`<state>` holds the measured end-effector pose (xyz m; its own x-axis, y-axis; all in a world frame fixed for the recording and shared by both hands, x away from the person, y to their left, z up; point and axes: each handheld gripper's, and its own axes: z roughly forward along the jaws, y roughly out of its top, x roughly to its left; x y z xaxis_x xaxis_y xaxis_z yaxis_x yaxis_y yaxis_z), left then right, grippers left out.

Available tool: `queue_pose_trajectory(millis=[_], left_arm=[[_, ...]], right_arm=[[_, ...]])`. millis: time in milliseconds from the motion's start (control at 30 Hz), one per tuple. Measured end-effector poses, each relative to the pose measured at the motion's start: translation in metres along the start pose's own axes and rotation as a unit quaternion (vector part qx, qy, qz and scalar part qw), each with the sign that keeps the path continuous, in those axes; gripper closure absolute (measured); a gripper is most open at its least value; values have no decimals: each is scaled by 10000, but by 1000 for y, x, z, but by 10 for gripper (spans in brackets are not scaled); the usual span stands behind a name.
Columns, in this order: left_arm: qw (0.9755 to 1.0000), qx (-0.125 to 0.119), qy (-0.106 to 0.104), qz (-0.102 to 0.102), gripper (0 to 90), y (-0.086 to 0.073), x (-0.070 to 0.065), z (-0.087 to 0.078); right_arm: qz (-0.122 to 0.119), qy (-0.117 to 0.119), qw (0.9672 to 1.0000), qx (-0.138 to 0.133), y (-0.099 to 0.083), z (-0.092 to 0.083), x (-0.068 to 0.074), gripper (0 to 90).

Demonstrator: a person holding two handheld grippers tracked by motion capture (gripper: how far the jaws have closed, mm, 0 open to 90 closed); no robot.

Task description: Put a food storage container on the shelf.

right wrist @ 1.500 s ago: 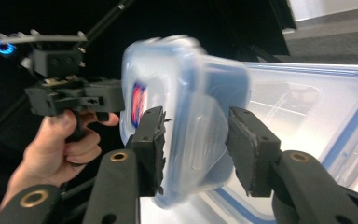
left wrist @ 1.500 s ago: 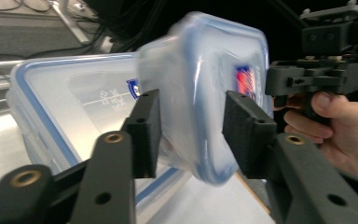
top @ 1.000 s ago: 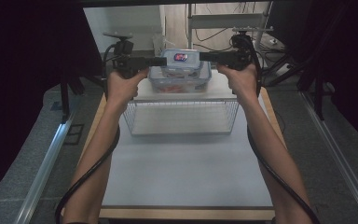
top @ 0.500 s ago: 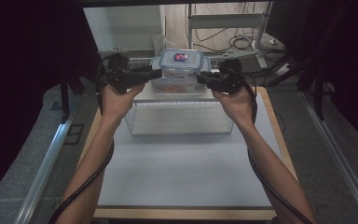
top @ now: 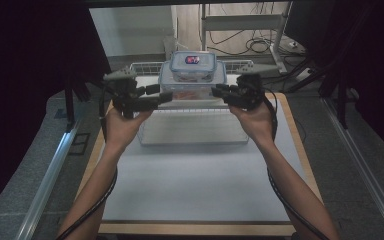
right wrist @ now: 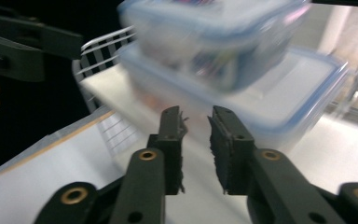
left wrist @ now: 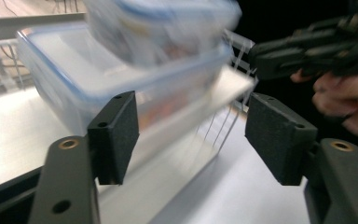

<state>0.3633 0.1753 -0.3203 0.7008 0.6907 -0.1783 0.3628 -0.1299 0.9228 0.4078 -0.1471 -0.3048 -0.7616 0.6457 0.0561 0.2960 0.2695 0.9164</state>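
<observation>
Containers stacked in the wire basket [top: 190, 135] at the desk's [top: 200, 190] far end could topple if nudged sideways. Nearest, both forearms are stretched forward. The left gripper [top: 166, 95] is held open, empty; the right gripper [top: 216, 91] nearly closed, empty, both flanking the large container [top: 192, 85] under the small container [top: 192, 64].

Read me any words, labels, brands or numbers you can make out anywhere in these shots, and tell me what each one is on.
No text can be read.
Red and dark label on the lid of the small container: too small to read in the high view, blurred in both gripper views.
Large container under it: reddish contents show through the wall, no legible print.
Wire basket and table: no markings.
</observation>
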Motion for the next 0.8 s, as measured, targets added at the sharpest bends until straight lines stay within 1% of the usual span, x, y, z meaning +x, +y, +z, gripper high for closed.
queue_pose_trajectory(millis=[67,133,233,267,333,367,400,433,500,567,600,633,667,733,800], left_arm=[[9993,127,141,332,304,-17,-14,-3],[9978,261,242,567,272,-35,-27,-5],[9952,461,368,779,214,-62,-43,-8],[9947,465,432,804,195,-71,-48,-9],[9945,516,456,790,161,-88,-55,-10],[9946,524,518,735,126,-97,-57,-10],[9949,525,524,680,103,-106,-59,-11],[9954,567,488,606,99,-114,-60,-11],[9955,637,529,461,60,-131,-62,-12],[9951,725,526,424,47,-148,-64,-14],[9949,718,581,414,31,-156,-65,-15],[9949,714,597,395,36,-164,-67,-17],[9947,776,549,382,40,-171,-67,-18],[9934,892,621,367,29,-186,-70,-19],[9921,967,666,447,28,-201,-72,-21]], right_arm=[[-42,76,10000,-19,-18,-9,7,659],[-110,106,9999,12,-37,-16,12,596],[-181,96,9997,134,-65,-25,19,476],[-232,95,9995,185,-74,-27,20,431],[-311,45,9991,272,-89,-32,24,349],[-333,41,9990,301,-97,-35,26,311],[-339,44,9989,336,-105,-38,28,275],[-332,43,9988,354,-112,-40,29,239],[-275,34,9988,408,-127,-46,30,179],[-209,10,9988,444,-141,-51,31,146],[-208,6,9985,498,-147,-53,31,128],[-200,-21,9982,566,-153,-55,31,109],[-208,-31,9980,588,-159,-57,31,98],[-206,-1,9980,592,-172,-62,31,86],[-194,1,9975,681,-186,-65,30,71]])
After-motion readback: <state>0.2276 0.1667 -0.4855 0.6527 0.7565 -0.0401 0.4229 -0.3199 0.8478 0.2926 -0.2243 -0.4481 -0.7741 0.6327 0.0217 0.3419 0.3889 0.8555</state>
